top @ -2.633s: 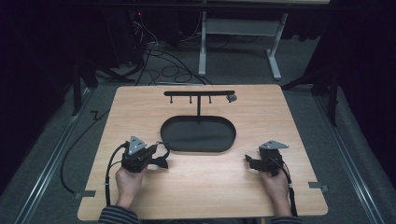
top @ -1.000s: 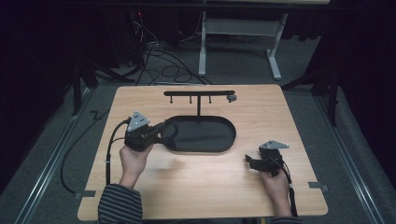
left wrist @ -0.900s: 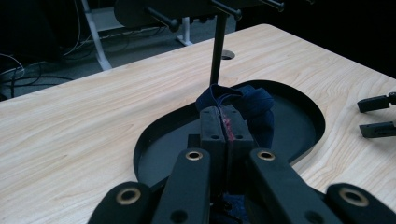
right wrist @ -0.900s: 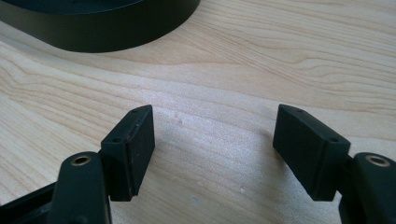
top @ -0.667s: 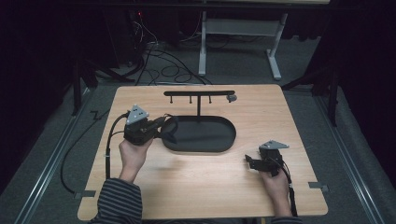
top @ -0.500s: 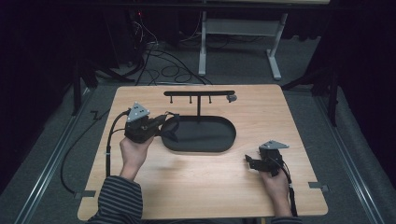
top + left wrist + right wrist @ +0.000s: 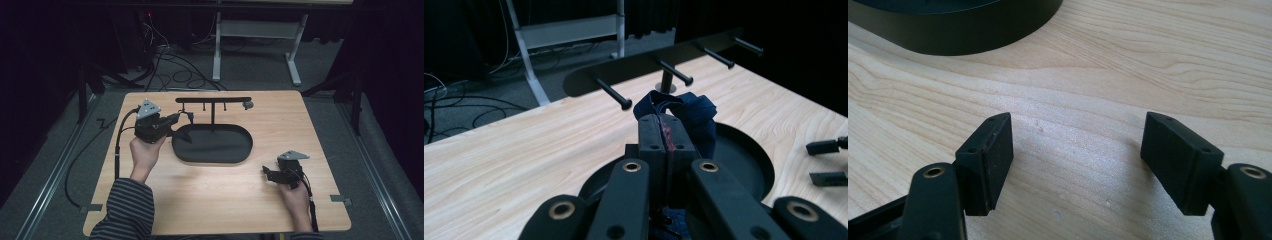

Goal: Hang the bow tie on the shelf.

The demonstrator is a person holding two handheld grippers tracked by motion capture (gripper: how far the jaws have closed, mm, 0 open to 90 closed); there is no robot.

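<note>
My left gripper (image 7: 174,121) (image 7: 666,131) is shut on a dark blue strip of cloth (image 7: 686,111), which bunches up past the jaw tips and hangs below them (image 7: 183,136). It hovers over the left end of a black oval tray (image 7: 235,156) (image 7: 744,150), just short of the leftmost peg (image 7: 614,93) of a black peg rack (image 7: 214,100) standing behind the tray. My right gripper (image 7: 267,173) (image 7: 1075,145) rests low on the wooden table (image 7: 215,200) at the front right, open, with bare wood between its pads (image 7: 993,160).
The rack has several short pegs (image 7: 676,74) on a bar held by a thin post (image 7: 212,116). The right gripper's jaws (image 7: 829,162) lie beyond the tray. Cables (image 7: 170,60) and a desk frame (image 7: 255,35) stand on the floor behind the table.
My left gripper has risen and moved away from the person toward the rack's left end, carrying the blue cloth. The right gripper has stayed put.
</note>
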